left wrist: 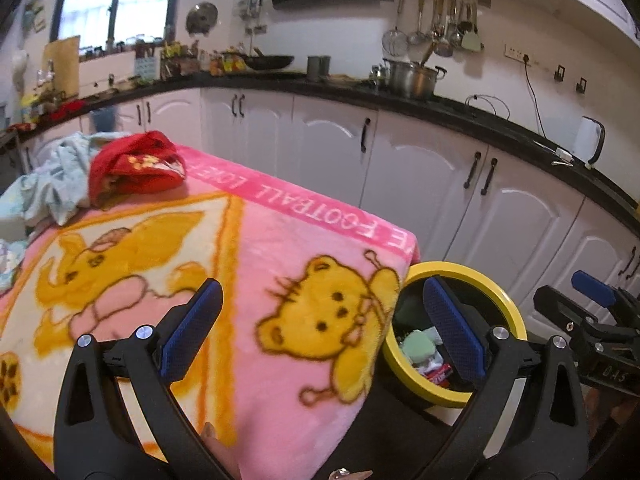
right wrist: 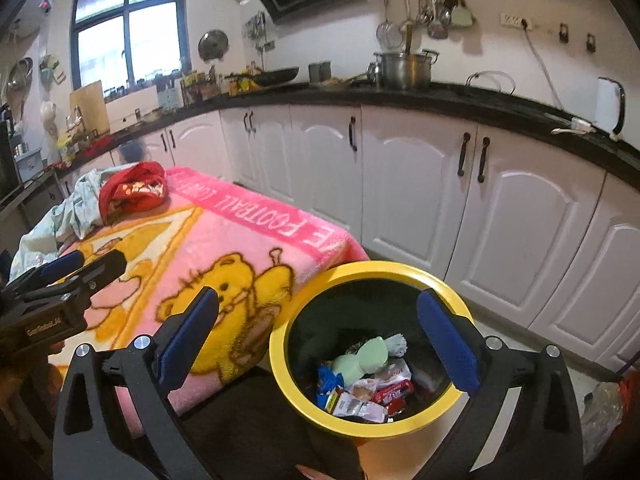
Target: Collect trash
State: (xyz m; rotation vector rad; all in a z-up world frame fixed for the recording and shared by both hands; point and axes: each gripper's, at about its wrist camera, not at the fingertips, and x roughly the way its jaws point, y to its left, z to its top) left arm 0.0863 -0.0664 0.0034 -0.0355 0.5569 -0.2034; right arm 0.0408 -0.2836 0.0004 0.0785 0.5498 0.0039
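A round bin with a yellow rim [right wrist: 372, 269] stands on the floor beside the table. It holds trash [right wrist: 372, 396]: snack wrappers and a pale green piece [right wrist: 360, 360]. My right gripper [right wrist: 318, 342] hangs above the bin's left side, open, with nothing between its blue pads [right wrist: 448, 344]. My left gripper [left wrist: 322, 332] is open too and empty. It hovers over the corner of the pink bear blanket [left wrist: 280, 240], with the bin [left wrist: 464, 269] to its right. Each gripper shows in the other's view: the right gripper [left wrist: 576, 296], and the left gripper [right wrist: 96, 260].
The blanket covers a low table [right wrist: 224, 232]. A red cloth [right wrist: 136, 190] and a pale blue-green cloth [right wrist: 76, 208] lie at its far end. White cabinets [right wrist: 420, 184] under a black counter run behind. A clear plastic bag [right wrist: 604, 408] lies on the floor at right.
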